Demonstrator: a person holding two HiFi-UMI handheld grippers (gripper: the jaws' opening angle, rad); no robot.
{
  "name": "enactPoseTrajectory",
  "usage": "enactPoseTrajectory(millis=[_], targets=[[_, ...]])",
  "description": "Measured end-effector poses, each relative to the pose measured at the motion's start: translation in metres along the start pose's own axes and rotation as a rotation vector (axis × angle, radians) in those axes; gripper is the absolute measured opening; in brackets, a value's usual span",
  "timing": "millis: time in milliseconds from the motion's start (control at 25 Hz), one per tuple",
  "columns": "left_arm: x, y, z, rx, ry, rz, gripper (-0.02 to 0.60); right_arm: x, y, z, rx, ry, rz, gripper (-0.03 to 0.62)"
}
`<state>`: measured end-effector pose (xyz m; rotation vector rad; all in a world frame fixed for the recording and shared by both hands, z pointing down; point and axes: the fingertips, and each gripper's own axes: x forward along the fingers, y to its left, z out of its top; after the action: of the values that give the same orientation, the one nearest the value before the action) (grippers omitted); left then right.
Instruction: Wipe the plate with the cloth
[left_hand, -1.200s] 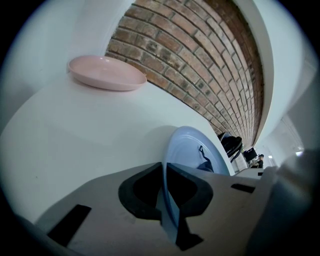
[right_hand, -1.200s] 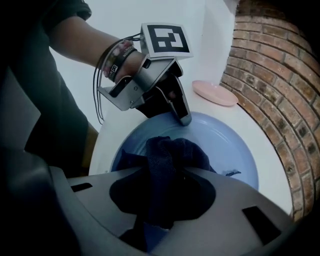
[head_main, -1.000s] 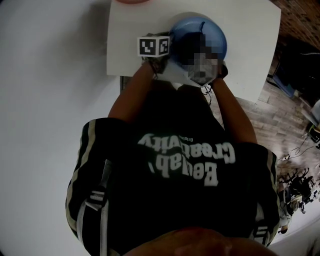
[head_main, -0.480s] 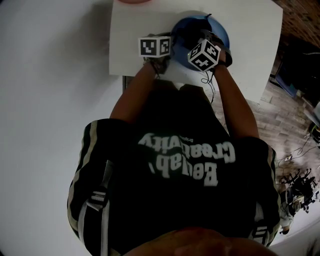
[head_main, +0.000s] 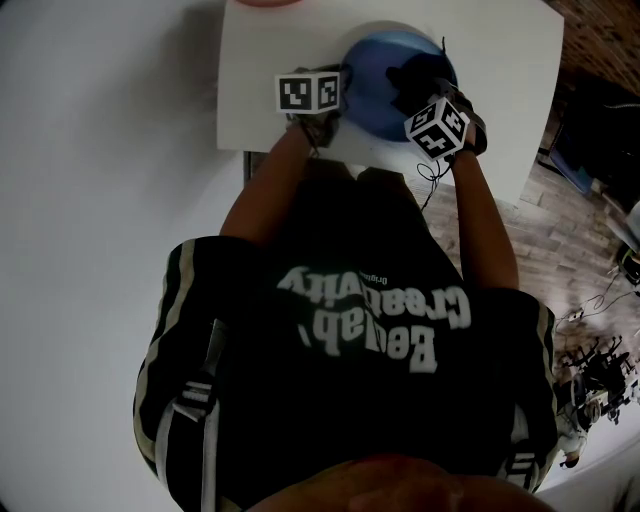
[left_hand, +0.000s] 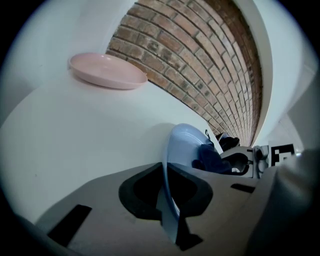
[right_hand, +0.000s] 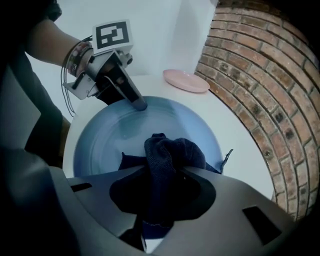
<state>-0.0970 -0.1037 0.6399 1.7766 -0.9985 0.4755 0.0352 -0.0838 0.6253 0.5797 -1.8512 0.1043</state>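
A blue plate (head_main: 385, 60) lies on the white table (head_main: 270, 70), and its rim passes edge-on between the jaws in the left gripper view (left_hand: 182, 145). My left gripper (left_hand: 167, 197) is shut on that rim at the plate's left side (right_hand: 139, 105). A dark blue cloth (right_hand: 167, 160) is bunched between the jaws of my right gripper (right_hand: 160, 200), which is shut on it and presses it down onto the plate (right_hand: 115, 135) near its right side. In the head view the cloth (head_main: 415, 75) shows as a dark patch just beyond the right gripper's marker cube (head_main: 437, 127).
A pink plate (left_hand: 107, 70) sits at the far edge of the table, also visible in the right gripper view (right_hand: 186, 81). A brick wall (right_hand: 260, 90) runs along the table's right side. The person's torso fills the lower part of the head view.
My right gripper has slid to the right across the plate with the cloth in it. The left gripper has kept still on the rim.
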Motion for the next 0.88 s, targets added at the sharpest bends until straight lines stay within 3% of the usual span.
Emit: enactPoseTrajectory(millis=[520,880], targets=[[-0.002,0.001,0.001,0.007,0.0,0.008,0.015,-0.011,0.068,0.007,-0.031,-0.005,0.127,0.089],[0.003,-0.003,-0.003,0.032,0.005,0.011,0.017,0.003,0.078,0.037,-0.174,-0.064,0.143,0.091]])
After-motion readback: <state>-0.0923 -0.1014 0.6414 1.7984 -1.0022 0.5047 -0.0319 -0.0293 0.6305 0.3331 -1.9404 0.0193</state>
